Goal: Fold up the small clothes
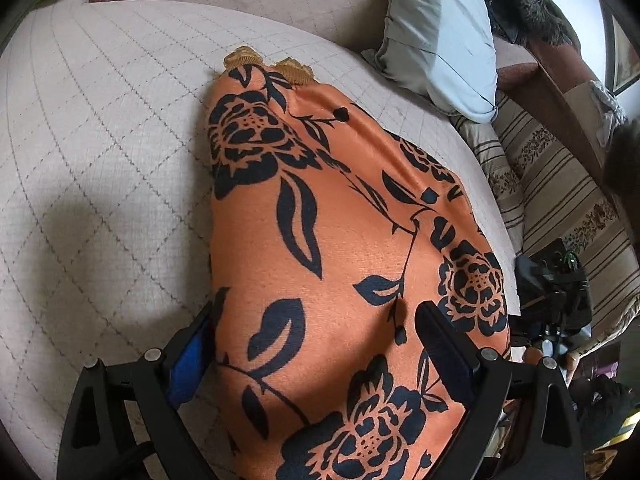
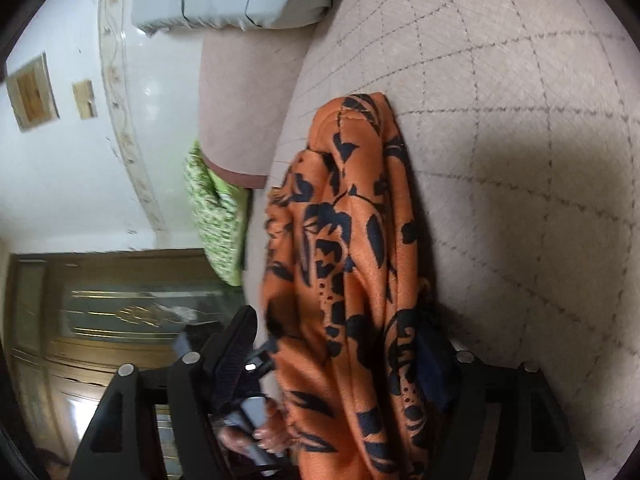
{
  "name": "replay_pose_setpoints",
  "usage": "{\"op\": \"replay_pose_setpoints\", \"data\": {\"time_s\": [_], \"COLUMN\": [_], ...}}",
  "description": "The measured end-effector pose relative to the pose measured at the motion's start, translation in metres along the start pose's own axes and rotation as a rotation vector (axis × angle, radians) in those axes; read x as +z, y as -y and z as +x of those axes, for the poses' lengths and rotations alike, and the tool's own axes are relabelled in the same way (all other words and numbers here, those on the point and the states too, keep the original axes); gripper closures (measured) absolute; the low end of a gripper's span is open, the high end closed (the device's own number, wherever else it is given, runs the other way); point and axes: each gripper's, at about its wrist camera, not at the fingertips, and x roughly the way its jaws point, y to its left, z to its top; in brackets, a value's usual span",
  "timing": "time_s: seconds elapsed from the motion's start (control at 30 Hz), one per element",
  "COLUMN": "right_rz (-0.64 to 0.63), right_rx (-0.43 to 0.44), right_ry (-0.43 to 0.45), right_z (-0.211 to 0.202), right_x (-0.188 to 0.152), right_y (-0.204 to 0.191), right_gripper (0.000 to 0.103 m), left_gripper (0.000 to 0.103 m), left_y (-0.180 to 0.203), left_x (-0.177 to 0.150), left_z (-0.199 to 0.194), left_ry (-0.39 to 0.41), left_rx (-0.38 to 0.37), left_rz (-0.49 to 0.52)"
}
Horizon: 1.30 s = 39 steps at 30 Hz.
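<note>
Orange garment with black flower print lies spread on the quilted beige sofa seat, gold trim at its far end. Left tool: fingers apart, straddling the near part of the cloth; whether the pads press it, cannot tell. Right tool: fingers wide apart, cloth draped between them. Pale pillow sits beyond the garment.

The orange floral garment runs off the bottom edge in both views. It covers the right gripper fingertips, and that view's wooden cabinet is motion-blurred.
</note>
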Motion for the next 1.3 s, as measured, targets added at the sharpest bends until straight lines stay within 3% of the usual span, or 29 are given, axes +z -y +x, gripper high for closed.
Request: {"op": "replay_pose_setpoints", "data": {"time_s": [0.13,0.23,0.4,0.47,0.5,0.57,0.7,1.0,1.3], "right_rz": [-0.076,-0.161,-0.272,-0.270,-0.269,-0.283,-0.313,-0.429,-0.485], "right_rx": [-0.064,-0.206,-0.366,-0.358,-0.352,-0.362,-0.321,-0.266,-0.167], "right_ry": [-0.018,-0.023,0.029,0.042,0.048,0.066,0.095,0.130,0.108], "right_z": [0.014,0.032,0.040,0.037,0.037,0.037,0.033,0.051,0.104], "right_x": [-0.009,-0.018,-0.032,-0.032,-0.034,-0.038,-0.048,-0.074,-0.095], "right_y": [-0.015,-0.027,-0.044,-0.048,-0.050,-0.056,-0.071,-0.115,-0.152], "right_gripper": [0.021,0.021,0.044,0.053,0.054,0.057,0.059,0.060,0.060], "left_gripper": [0.008,0.010,0.026,0.035,0.044,0.052,0.058,0.060,0.060], "left_y": [0.008,0.017,0.022,0.026,0.028,0.034,0.036,0.017,-0.022], "left_x": [-0.002,-0.006,-0.007,-0.007,-0.008,-0.009,-0.011,-0.015,-0.024], "left_z": [0.004,0.008,0.006,0.003,0.000,-0.007,-0.016,-0.067,-0.127], "left_ry": [-0.003,0.002,0.039,0.062,0.073,0.099,0.119,0.207,0.326], "left_rx": [0.048,0.110,0.150,0.163,0.169,0.183,0.176,0.182,0.277], "left_rz": [0.056,0.112,0.116,0.128,0.136,0.164,0.172,0.140,0.119]}}
